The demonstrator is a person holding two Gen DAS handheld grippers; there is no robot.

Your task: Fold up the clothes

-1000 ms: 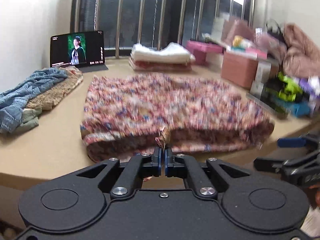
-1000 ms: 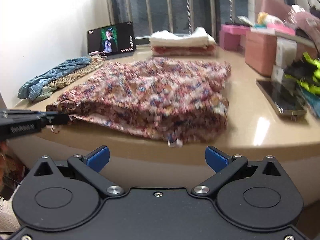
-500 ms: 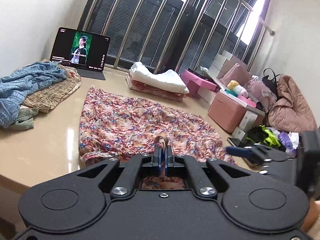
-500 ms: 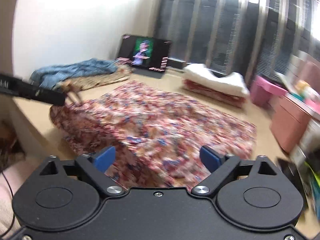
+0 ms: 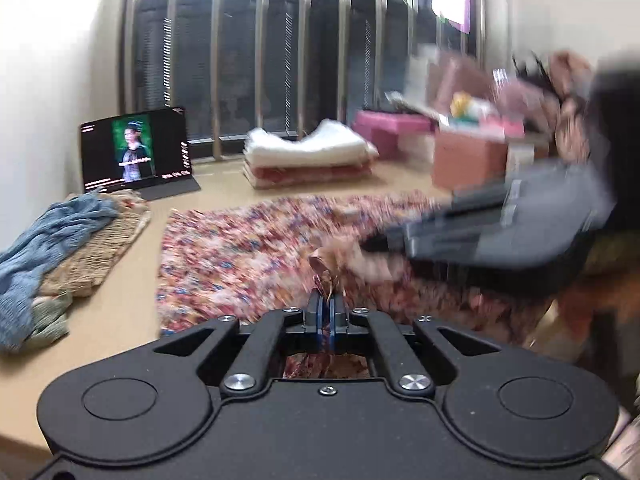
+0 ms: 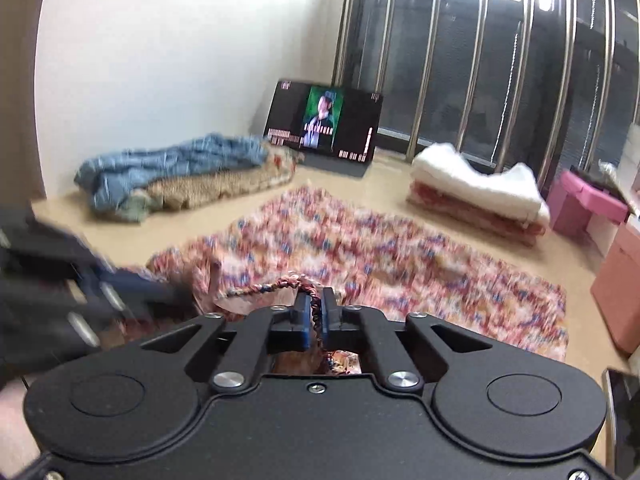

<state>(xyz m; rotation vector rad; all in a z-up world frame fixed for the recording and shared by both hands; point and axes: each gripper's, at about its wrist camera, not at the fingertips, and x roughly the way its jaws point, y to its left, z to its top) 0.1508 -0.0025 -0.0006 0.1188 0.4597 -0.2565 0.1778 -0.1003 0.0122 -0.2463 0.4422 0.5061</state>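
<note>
Floral garment [image 5: 248,252] edge pinched — left gripper [image 5: 326,312], right gripper [image 6: 315,316] jaws both clamped.

Matt black plastic left gripper [image 5: 326,312] with bright metal screws, thin printed floral cloth garment [image 6: 360,256], smooth glossy beige tabletop [image 6: 224,220], crinkled blue cloth [image 6: 168,168], possibly knitted tan fabric [image 5: 92,248]

Right gripper [image 6: 315,312] now clamps floral garment [image 6: 360,248] (previously open).
</note>
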